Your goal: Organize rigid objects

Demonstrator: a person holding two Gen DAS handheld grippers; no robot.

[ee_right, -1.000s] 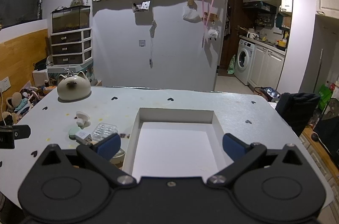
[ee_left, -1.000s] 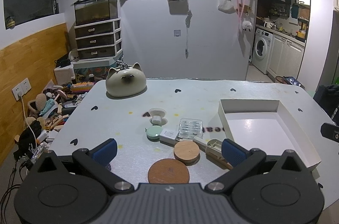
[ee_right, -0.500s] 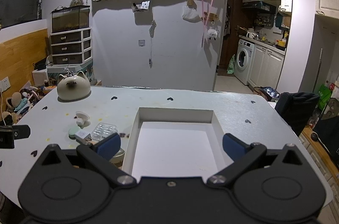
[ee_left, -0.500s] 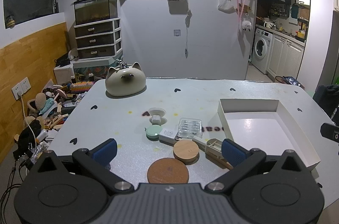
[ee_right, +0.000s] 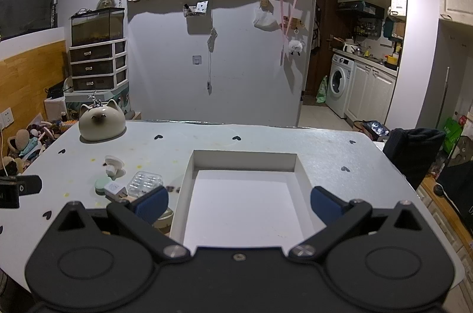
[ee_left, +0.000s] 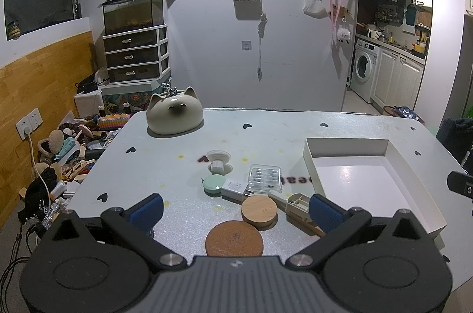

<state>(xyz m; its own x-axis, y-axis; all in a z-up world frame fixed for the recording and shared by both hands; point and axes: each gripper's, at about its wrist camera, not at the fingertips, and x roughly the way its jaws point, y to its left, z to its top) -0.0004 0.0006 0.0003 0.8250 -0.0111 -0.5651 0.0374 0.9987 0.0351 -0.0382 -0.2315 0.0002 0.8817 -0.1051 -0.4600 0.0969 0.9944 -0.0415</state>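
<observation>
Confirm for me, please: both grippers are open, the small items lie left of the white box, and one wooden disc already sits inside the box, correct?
Not quite: the white box is empty, as the right wrist view shows. The wooden disc lies on the table.

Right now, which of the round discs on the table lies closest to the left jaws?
The dark cork disc, flat and largest, nearer than the pale wooden disc and mint disc.
</observation>
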